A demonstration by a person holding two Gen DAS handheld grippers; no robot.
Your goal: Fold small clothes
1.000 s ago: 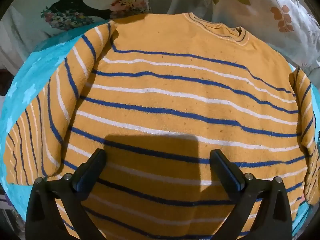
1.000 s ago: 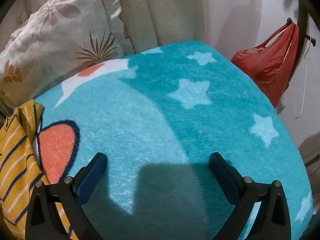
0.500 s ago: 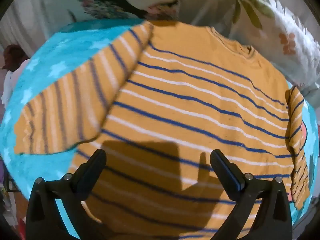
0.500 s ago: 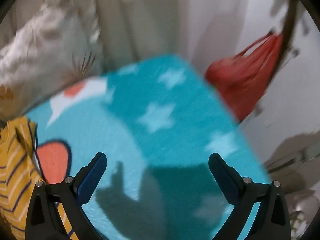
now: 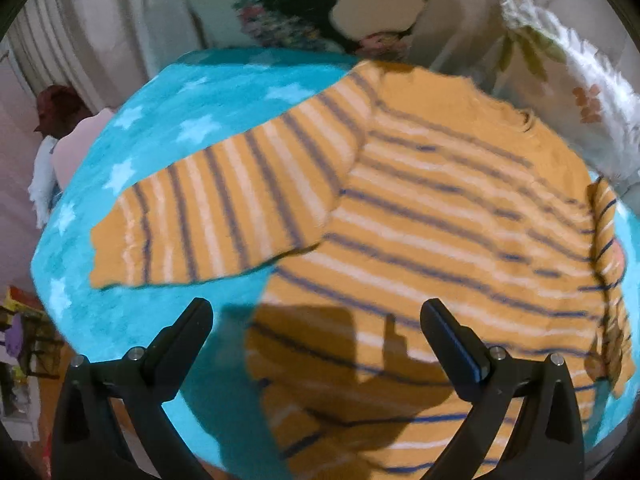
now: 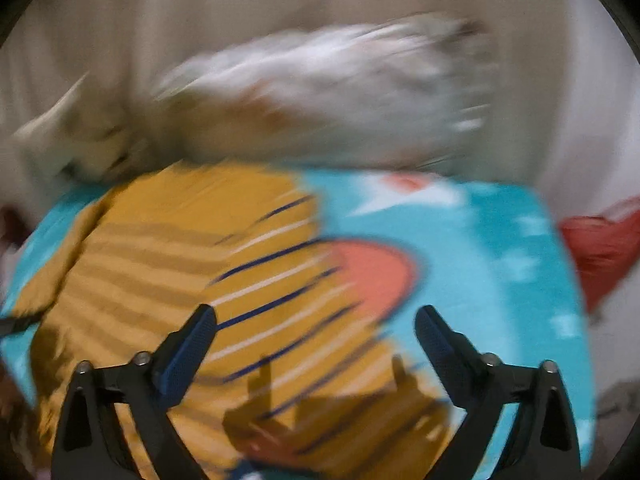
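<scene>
Left wrist: sweater (image 5: 460, 216) on starred turquoise blanket (image 5: 168, 128).

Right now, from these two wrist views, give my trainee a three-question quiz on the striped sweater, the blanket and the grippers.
1. True or false: the yellow knit sweater with blue and white stripes lies flat, back in the pictures to its collar, on the turquoise fleece blanket with pale stars.
2. What does the left gripper hold? A) a sleeve B) the hem C) nothing
3. Fill in: the sleeve spread out over the blanket lies on the ___ side of the left wrist picture.

Key: 1 true; 2 C; 3 left. The right gripper, just closing a little, is also empty.
</scene>
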